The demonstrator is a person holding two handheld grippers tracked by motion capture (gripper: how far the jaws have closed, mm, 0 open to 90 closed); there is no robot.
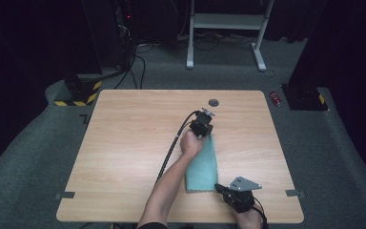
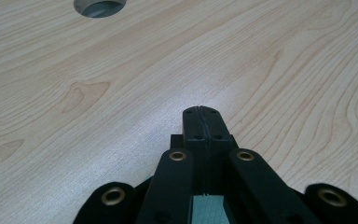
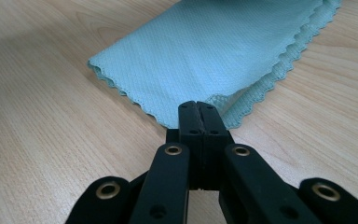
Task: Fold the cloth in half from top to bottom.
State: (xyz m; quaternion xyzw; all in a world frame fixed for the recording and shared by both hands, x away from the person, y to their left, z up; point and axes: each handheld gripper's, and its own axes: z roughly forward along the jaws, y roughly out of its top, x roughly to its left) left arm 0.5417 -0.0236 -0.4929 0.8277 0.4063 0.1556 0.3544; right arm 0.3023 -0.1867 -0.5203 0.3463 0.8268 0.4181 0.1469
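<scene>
A folded cloth (image 1: 202, 167) lies mid-worktop (image 1: 124, 143). Both jaws are pressed together: left hand-held gripper (image 1: 202, 125) at its far end, right hand-held gripper (image 3: 199, 108) touching its near corner. Probably smoothing; the next fold needs spread jaws.

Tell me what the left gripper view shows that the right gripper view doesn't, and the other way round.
Left gripper view: a round hole in the table at the top edge, and just a sliver of the teal cloth beneath the left gripper. Right gripper view: the folded cloth spread out ahead of the right gripper, its scalloped edges plain and its near corner right at the jaw tips. Shared: the light wooden table, the cloth, and a pair of black jaws pressed shut.
</scene>
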